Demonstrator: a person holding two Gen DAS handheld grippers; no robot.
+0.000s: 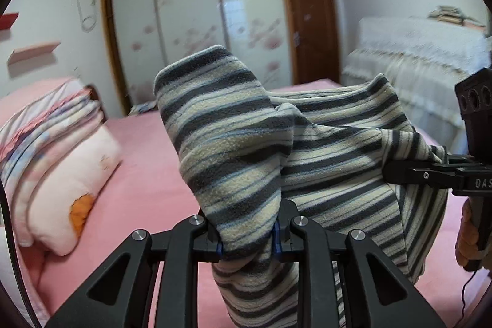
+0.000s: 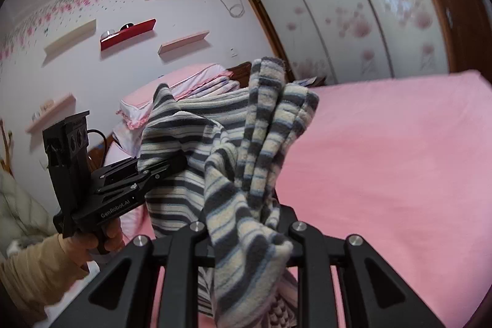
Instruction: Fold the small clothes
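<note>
The garment [image 1: 307, 149] hung between my two grippers, above the bed [image 1: 147, 174] — my left gripper [image 1: 247, 239] clamped one edge, my right gripper [image 2: 243, 235] the other. Folded bedding [image 1: 49, 137] lay on the bed to the left, the wardrobe [image 1: 196, 20] behind it.

Left black two-finger gripper [image 1: 247, 239] clamped on striped fleece garment [image 1: 323, 149]; right black two-finger gripper [image 2: 244, 231] likewise, at 3 o'clock.
</note>
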